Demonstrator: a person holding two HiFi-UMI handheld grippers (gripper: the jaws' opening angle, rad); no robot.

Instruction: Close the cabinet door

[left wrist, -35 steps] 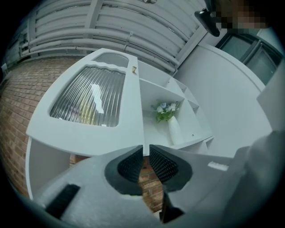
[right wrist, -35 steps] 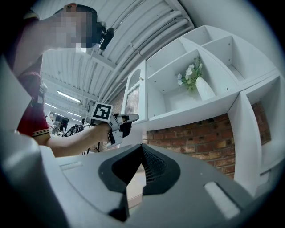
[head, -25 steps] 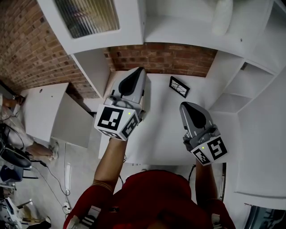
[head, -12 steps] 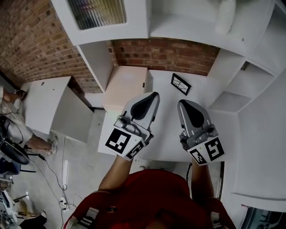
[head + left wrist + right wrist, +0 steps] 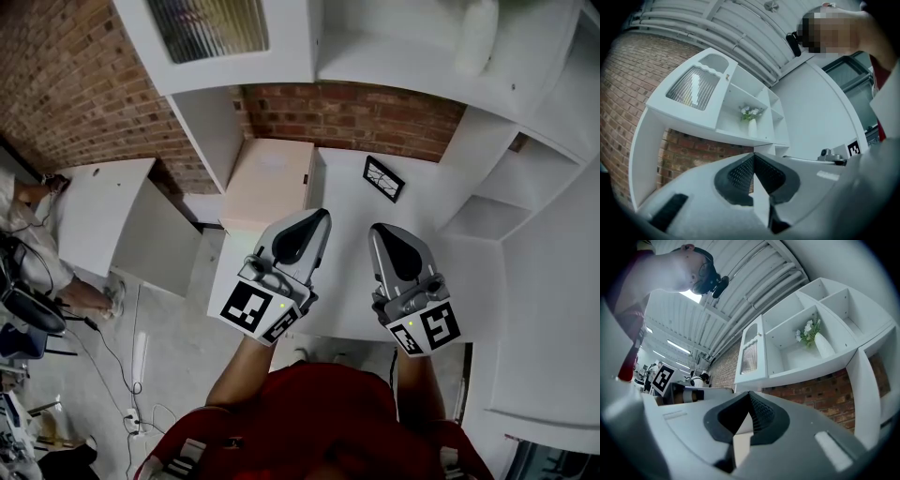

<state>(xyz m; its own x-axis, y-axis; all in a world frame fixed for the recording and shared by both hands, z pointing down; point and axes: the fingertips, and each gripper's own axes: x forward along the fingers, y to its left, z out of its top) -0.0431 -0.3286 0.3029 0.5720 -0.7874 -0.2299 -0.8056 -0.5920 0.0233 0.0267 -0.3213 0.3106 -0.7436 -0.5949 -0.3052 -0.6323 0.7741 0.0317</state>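
The upper cabinet door (image 5: 208, 28), white with a ribbed glass pane, sits at the top left and looks flush with its box; the same door (image 5: 693, 89) (image 5: 750, 355) stands left of the open shelves. A beige panel (image 5: 272, 183) with a small knob on its right edge lies below it, beside the white counter (image 5: 352, 253). I cannot tell whether that panel is a door. My left gripper (image 5: 323, 214) (image 5: 753, 154) hovers over the counter's near left part, shut and empty. My right gripper (image 5: 380, 228) (image 5: 750, 393) hangs beside it, also shut on nothing.
A small framed picture (image 5: 382, 178) lies on the counter near the brick back wall (image 5: 356, 112). A white vase (image 5: 473, 37) with flowers (image 5: 806, 331) stands on the open shelf. Open white shelves (image 5: 487, 187) rise at the right. At the left are a white table (image 5: 94, 220), floor cables and a seated person (image 5: 33, 253).
My left gripper has drawn back toward me, lower and to the right, uncovering the beige panel. The right gripper has shifted only slightly toward me.
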